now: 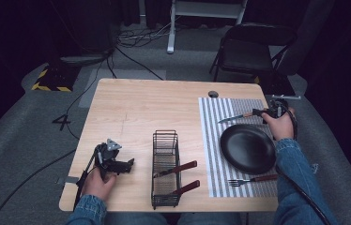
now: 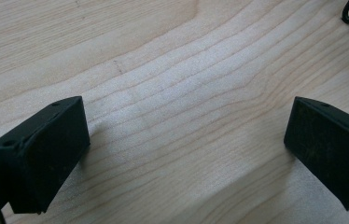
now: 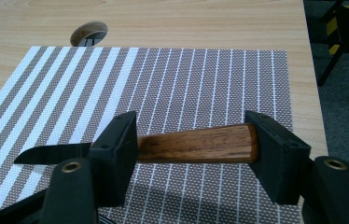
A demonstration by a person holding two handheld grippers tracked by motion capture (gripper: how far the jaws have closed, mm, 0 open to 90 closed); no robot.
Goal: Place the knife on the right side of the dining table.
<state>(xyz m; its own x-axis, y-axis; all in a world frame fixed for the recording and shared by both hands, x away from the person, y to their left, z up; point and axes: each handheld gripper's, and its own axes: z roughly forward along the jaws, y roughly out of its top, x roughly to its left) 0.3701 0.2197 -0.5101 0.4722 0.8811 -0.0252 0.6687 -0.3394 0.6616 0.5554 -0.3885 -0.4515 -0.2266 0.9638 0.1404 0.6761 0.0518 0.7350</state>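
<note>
My right gripper (image 1: 263, 112) holds a knife (image 1: 236, 117) by its handle above the striped placemat (image 1: 211, 140), blade pointing left, just beyond the black plate (image 1: 247, 148). A fork (image 1: 251, 180) lies on the mat near the plate (my side of it). My left gripper (image 1: 125, 165) rests on the table (image 1: 136, 103) beside the wire basket (image 1: 165, 168).

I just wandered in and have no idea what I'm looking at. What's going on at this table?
A person is laying a place setting with two hand-held grippers. The right gripper is shut on a wooden-handled knife, held above the striped placemat beyond the black plate. A fork already lies on the mat near the plate. The left gripper rests open over bare table, beside a wire caddy with two more utensils.
</note>
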